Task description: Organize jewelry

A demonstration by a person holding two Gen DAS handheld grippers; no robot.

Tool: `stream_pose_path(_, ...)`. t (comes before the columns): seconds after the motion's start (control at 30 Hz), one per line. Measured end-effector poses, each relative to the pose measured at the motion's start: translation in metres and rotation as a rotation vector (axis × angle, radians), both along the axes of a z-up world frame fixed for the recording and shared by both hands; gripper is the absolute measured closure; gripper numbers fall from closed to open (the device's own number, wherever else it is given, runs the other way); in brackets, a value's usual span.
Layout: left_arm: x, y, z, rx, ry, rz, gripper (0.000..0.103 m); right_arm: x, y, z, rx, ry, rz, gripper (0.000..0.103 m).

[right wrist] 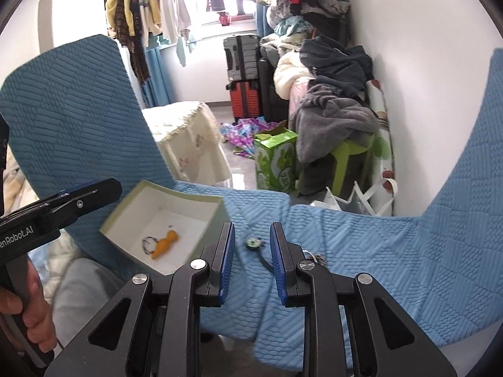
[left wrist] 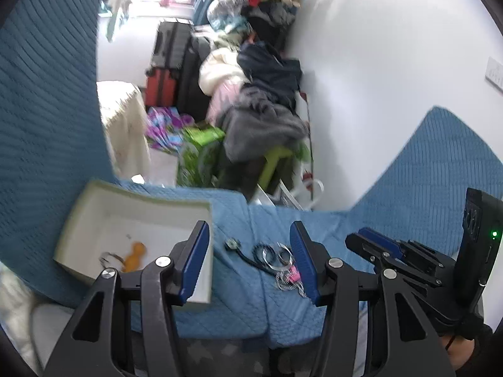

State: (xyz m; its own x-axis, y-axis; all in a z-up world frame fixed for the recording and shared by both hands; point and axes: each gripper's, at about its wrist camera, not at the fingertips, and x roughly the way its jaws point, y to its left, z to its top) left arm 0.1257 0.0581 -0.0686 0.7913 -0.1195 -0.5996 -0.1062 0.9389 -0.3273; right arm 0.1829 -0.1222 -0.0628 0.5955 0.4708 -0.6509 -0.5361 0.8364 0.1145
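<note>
The left gripper point(left wrist: 250, 262) hung wide open with nothing between its blue pads, above a blue quilted cover point(left wrist: 239, 298) that lay over the surface. The right gripper point(right wrist: 251, 262) was also open, its fingers set closer together than the left's, and it too held nothing.

A shallow white box point(right wrist: 191, 201) with pale green sides sat on the cover to the left. Inside it lay an orange figurine charm point(right wrist: 165, 245) and, just beside that, a small ring of dark beads point(right wrist: 147, 245).

To the right of the box, on the bare cover, was a small round pendant point(right wrist: 253, 243) on a dark cord. A little farther right lay a loose pile of jewelry point(left wrist: 279, 260): dark cord, silver rings, a thin chain and a bit of pink. In the left wrist view this pile sat near the right finger of the left gripper. In the right wrist view most of it was hidden behind the right finger.

Beyond the cover stood a green carton point(right wrist: 276, 160), stacked suitcases point(right wrist: 243, 78) and heaps of clothes point(right wrist: 333, 94) along a white wall.
</note>
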Motion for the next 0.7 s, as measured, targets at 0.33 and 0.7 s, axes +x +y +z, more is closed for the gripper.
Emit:
stream_pose_path(0.33,0.026,-0.046,-0.067,-0.052,0.094,-0.071,0.049,0.008,-0.054,-0.078,-0.01,0.059,-0.059,0.082)
stream_pose_path(0.7,0.082,-0.074,-0.131,-0.054,0.212,-0.126,0.062,0.059,-0.071,-0.139,0.066,0.206,-0.038,0.083)
